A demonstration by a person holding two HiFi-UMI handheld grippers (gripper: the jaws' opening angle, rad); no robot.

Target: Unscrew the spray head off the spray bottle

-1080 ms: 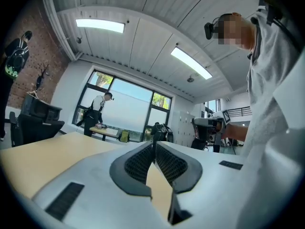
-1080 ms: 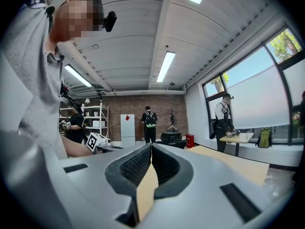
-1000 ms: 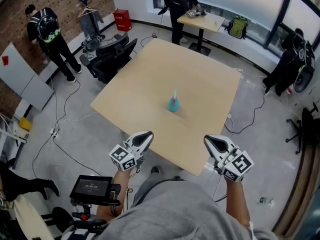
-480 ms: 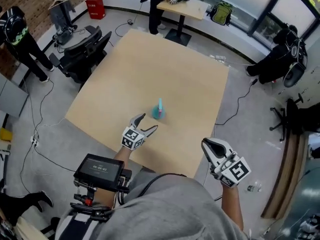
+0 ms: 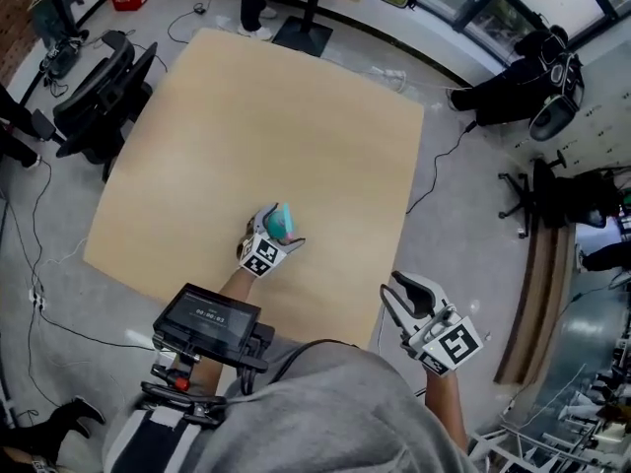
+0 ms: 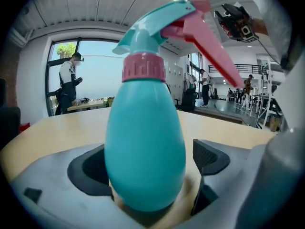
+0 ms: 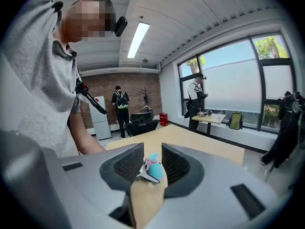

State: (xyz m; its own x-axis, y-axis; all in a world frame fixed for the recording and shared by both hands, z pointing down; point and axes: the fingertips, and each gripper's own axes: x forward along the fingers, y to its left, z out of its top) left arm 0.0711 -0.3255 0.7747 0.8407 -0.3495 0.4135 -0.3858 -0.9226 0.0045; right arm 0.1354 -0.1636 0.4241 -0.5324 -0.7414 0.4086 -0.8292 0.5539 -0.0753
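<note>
Straddling the upright spray bottle (image 6: 144, 147), my left gripper (image 5: 277, 228) has just been opening wide, nothing clamped; right gripper (image 5: 396, 299), just cracking open, empty, stands well apart.

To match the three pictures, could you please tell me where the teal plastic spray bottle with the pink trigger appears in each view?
Head view: teal plastic spray bottle, left of centre, at mid-height.
Left gripper view: bottle fills the centre, upright.
Right gripper view: bottle small, low centre.
Shared landmark: the light wooden square table beneath it.
</note>
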